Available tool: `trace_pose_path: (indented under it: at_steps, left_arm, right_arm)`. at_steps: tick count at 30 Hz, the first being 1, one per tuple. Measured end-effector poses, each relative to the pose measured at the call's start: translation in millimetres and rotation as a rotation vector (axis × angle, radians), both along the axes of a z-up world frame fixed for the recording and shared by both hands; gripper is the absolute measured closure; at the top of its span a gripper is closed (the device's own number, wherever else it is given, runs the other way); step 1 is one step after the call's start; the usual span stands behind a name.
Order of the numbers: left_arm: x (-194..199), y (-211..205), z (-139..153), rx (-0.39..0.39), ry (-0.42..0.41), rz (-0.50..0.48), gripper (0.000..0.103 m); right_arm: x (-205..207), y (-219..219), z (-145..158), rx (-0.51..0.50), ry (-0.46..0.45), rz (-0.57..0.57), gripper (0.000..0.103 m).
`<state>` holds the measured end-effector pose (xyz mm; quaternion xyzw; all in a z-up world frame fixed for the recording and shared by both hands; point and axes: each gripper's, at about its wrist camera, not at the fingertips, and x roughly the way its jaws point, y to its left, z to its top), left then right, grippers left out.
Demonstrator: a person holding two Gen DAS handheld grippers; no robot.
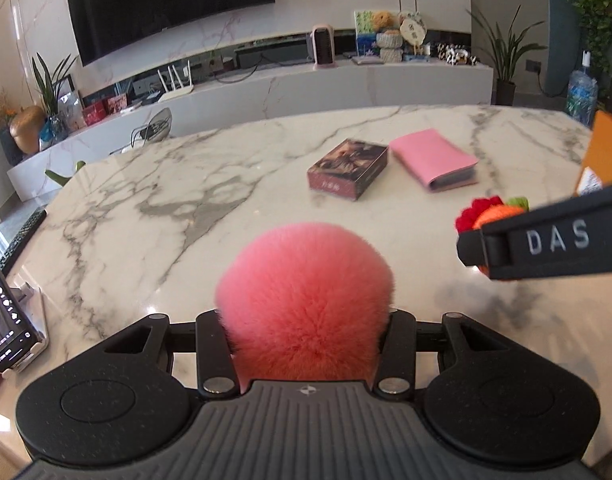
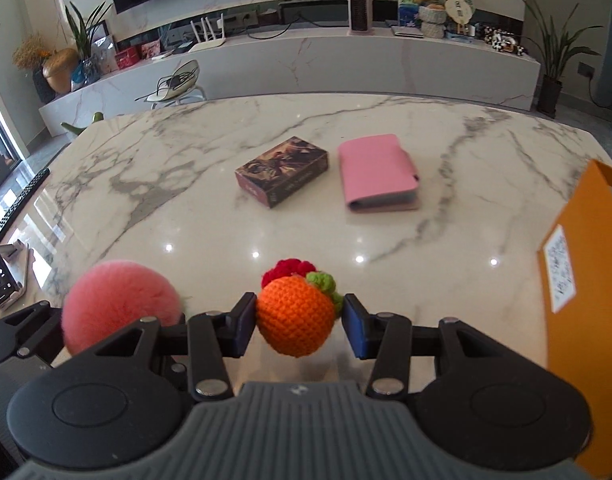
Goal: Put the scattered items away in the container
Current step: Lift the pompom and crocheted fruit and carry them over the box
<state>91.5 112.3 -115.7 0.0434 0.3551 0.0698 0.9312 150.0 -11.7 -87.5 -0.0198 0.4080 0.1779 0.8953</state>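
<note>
**benchrat:** Fingers [image 1: 210, 344] on the left gripper [image 1: 306, 344] are squeezed into a pink pompom [image 1: 306, 292]. In the left wrist view the fur bulges out past both of them, so it's properly clamped, and it looks held just above the bench [image 1: 146, 216] instead of resting on it. My guess is it's gripped that deep because fluff gives way and would slip out of a light pinch. Over on the right, the right gripper's finger [image 1: 545, 240] cuts in with a crochet orange [image 1: 495, 212] tucked behind it.

**umi_lurker:** Right wrist view next. The right gripper [image 2: 298, 320] has the orange [image 2: 296, 316] between its fingers [image 2: 242, 324]: the left one is pressed against it, the right one seems to have a sliver of gap, so I can't tell if it's a firm hold or just closing. A red and green tuft sits on top.

**benchrat:** And the container?

**umi_lurker:** Orange box [image 2: 585, 280] at the far right edge, standing on the bench, paper label facing us. Its inside isn't visible from either camera, so no idea what's in it.

**benchrat:** Still lying out mid-bench: a card box [image 2: 282, 172] and just beside it, to the right, a pink wallet [image 2: 377, 172], close but not quite touching. Both flat, both well apart from the box. Two soft things first, I reckon, then those two.
</note>
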Motion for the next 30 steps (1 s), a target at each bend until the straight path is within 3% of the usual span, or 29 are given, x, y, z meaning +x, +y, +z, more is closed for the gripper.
trace_pose_path:
  at_steps: [11,22,30]
  left_arm:
    - [-29.5,-27.2,40.1,-0.013,-0.078,-0.035,0.052]
    - [-39.5,-77.5,81.1,-0.010,-0.183,-0.149,0.052]
    - [-34.2,-125.0,102.6,-0.027,-0.216,-0.265,0.052]
  right_arm:
    - [-41.6,-51.4,25.7,0.041,-0.077,-0.048,0.054]
    - [-67.5,-106.8,59.1,0.121,-0.180,-0.132,0.054]
    - [-77.1,-155.0,79.4,0.174,-0.244,-0.223,0.054]
